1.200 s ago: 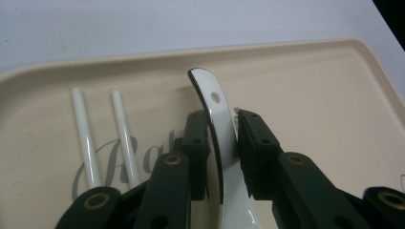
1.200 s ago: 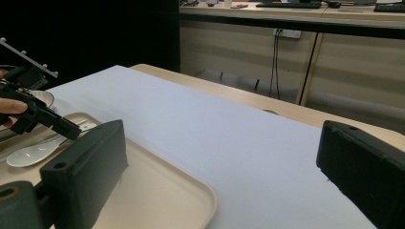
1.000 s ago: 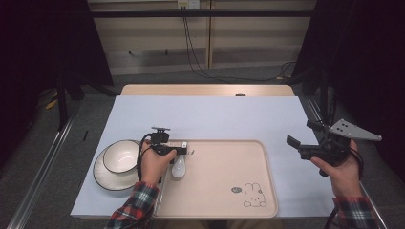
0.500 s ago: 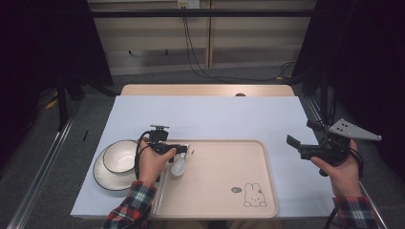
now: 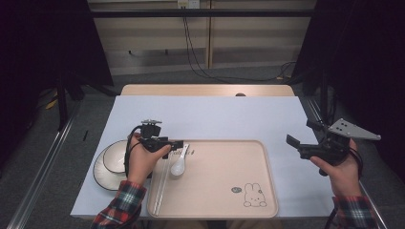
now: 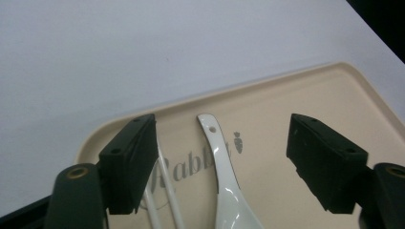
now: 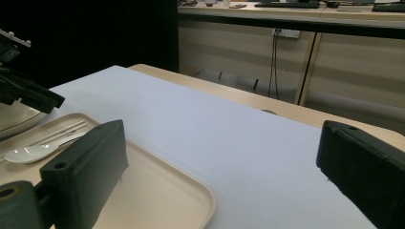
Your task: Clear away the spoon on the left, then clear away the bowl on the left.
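My left gripper [image 5: 175, 143] hangs just above the white spoon [image 5: 179, 163], its fingers [image 6: 131, 162] released and just now spreading wider, with nothing pressed between them. In the left gripper view the spoon's handle [image 6: 220, 157] runs up between the 2 fingers without touching either. The spoon lies flat on the beige tray [image 5: 248, 157], near its left end, just beside the 2 white chopsticks [image 5: 162, 183]. My right gripper [image 5: 313, 143] is held well apart over the counter's [image 5: 215, 114] right edge, fingers spread and empty.

I judge the spoon to be glazed ceramic: stiff, light, slick and liable to chip if dropped or knocked on the tray. If I pick it up again, I'd take hold across the narrow handle, around its middle, where the sides are closest to parallel; the rounded scoop would squirt out of flat pads. The bowl on its plate [image 5: 109, 162] sits just left of the tray, so I should mind it when swinging away.
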`<state>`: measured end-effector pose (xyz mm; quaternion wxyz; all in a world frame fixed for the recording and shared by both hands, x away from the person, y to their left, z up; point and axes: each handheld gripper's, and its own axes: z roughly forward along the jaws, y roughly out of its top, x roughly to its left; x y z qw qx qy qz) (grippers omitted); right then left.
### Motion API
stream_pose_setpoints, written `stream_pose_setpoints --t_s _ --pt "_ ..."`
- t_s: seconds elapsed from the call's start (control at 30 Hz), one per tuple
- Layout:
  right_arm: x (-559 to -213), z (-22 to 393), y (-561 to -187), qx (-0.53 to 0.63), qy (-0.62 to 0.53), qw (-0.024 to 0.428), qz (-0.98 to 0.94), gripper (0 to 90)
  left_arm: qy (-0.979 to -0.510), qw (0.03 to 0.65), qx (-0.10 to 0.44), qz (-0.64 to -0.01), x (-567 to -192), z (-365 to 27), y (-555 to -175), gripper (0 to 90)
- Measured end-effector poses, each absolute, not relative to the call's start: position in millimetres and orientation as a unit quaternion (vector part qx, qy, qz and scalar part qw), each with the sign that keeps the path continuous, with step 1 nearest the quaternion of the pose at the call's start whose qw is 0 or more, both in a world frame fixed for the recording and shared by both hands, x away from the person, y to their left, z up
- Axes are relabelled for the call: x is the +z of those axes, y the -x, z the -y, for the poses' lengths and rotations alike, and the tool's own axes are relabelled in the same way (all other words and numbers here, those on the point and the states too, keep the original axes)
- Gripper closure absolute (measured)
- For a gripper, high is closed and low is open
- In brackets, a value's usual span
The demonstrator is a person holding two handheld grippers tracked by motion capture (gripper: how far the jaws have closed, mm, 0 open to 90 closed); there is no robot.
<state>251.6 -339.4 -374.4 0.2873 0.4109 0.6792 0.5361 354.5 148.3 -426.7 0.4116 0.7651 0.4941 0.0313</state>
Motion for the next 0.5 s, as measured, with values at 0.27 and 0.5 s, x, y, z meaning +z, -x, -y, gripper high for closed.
stream_pose_setpoints --t_s 0.27,0.5 --pt "-373 339 -253 0.536 -0.406 0.288 -0.682 2.8 -0.765 0.412 0.055 -0.492 -412 -165 -353 18.7" --pt "-373 340 -251 0.535 -0.409 0.288 -0.680 2.8 -0.766 0.408 0.059 -0.493 -408 -176 -352 15.4"
